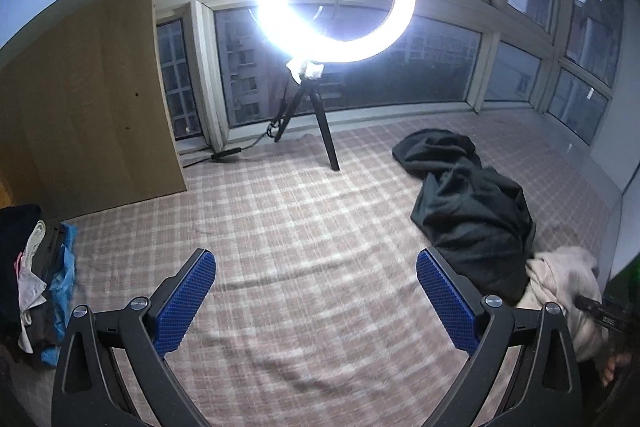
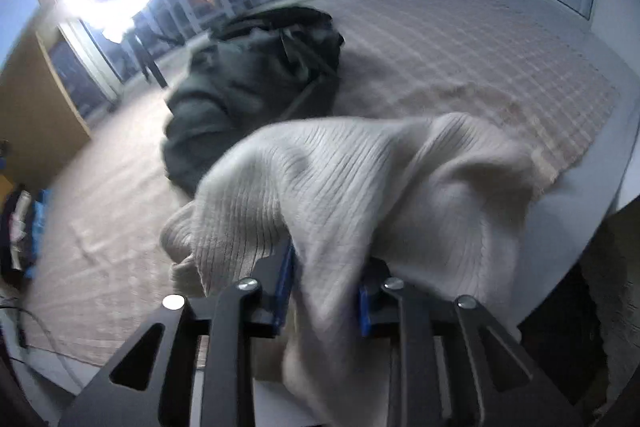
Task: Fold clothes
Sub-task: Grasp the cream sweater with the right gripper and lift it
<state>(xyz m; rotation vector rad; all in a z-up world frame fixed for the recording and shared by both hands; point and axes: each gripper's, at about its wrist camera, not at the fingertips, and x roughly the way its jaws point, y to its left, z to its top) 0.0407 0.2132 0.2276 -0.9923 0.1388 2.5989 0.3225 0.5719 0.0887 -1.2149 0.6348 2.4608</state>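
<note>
While the right gripper (image 2: 326, 279) pinches the cream ribbed sweater (image 2: 360, 179) bunched beside the dark garment (image 1: 472, 203), the left gripper (image 1: 316, 291) hangs spread and empty, the sweater lying off to its right over the plaid blanket (image 1: 280, 227)

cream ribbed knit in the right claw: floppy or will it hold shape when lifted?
Likely floppy: the cream ribbed knit drapes in soft folds over the right claw. Probably light, since one pinch bunches it. The ribbing looks grippy, so slip seems unlikely.

Plaid-covered bed (image 1: 280, 227): dark garment (image 1: 468, 203) at right, cream knit (image 1: 560, 279) lower right, tripod (image 1: 316, 123) upper centre.
</note>
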